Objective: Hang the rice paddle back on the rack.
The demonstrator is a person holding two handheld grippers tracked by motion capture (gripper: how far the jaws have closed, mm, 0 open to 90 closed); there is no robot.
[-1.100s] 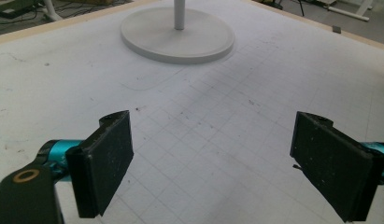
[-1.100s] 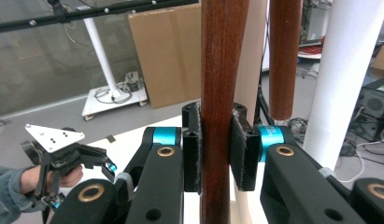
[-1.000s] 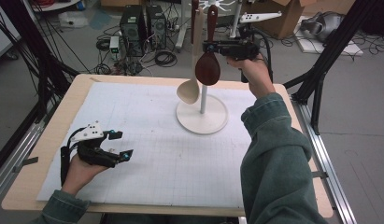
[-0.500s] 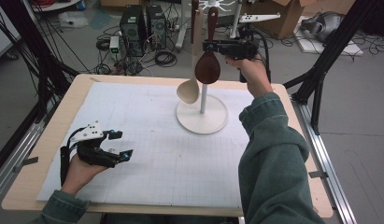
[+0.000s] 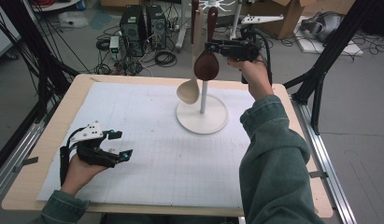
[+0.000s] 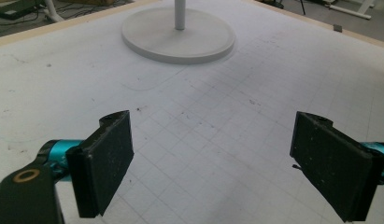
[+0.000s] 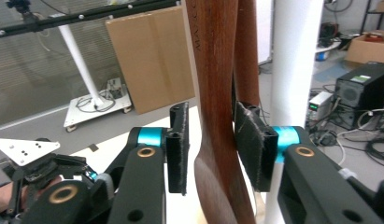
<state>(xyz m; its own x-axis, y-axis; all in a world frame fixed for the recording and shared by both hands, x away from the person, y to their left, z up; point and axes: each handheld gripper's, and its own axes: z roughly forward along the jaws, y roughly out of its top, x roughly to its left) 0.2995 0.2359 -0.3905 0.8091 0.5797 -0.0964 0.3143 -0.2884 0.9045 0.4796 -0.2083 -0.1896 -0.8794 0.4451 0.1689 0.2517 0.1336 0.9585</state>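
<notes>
Right gripper (image 7: 210, 151) jaws just opened wider than a second ago; hands, spoons and stand otherwise unchanged in place. Dark wooden spoon (image 7: 217, 112) handle between the jaws, gap visible on the left pad side, right pad close against or just touching the wood; grip released, not clamping. In the high view, right gripper (image 5: 213, 46) held level at the upper handle of the dark spoon (image 5: 206, 65), bowl hanging down beside the white post. Light wooden spoon (image 5: 188, 91) hanging just beside it, bowl lower, above the round base. White stand (image 5: 201, 114) upright near the far middle of the gridded mat (image 5: 147, 140). Left gripper (image 5: 119, 144) resting low on the mat at the near left corner, well apart from the stand. Left gripper (image 6: 210, 158) jaws spread wide, nothing between them, bare grid below, stand base (image 6: 178, 35) farther off.
</notes>
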